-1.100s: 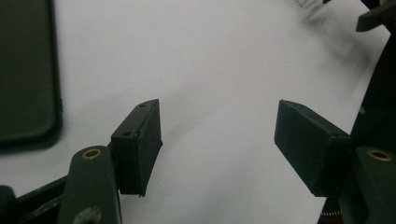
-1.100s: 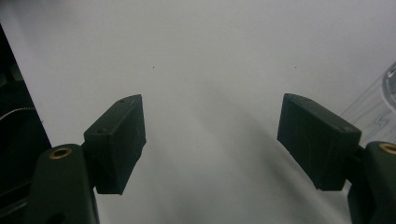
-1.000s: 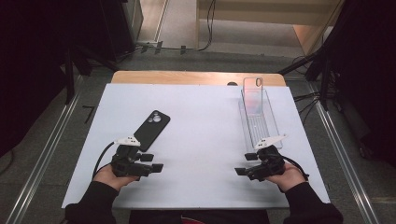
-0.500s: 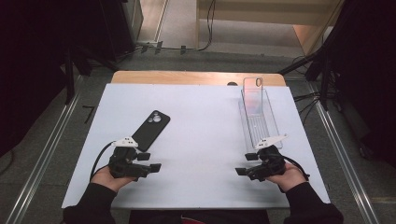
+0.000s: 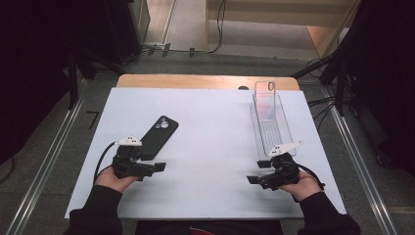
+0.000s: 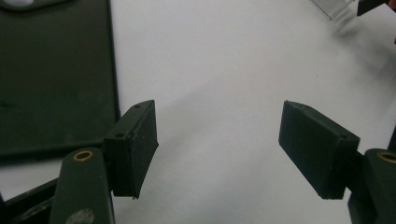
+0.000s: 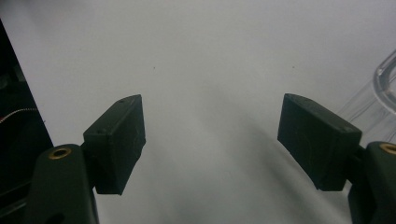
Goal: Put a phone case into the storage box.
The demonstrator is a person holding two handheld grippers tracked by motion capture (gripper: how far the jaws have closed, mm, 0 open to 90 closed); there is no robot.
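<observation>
From the high view, a person rests both hands low on the white worktop, the left gripper at about 8 o'clock and the right gripper at about 4 o'clock, each pointing inward toward the centre. A black phone lies camera-side up just beyond the left gripper, at 10 o'clock; a clear phone case leans at the far end of a clear tray at 2 o'clock. The work appears to be at its opening step, nothing yet picked up; the next move likely calls for the left gripper to swing over the phone's edge.

In the left gripper view, the fingers, which have just been opening, stand spread with only bare worktop between them, the phone at 10 o'clock.

In the right gripper view, the fingers are spread over bare worktop, the tray's rim at 3 o'clock.
</observation>
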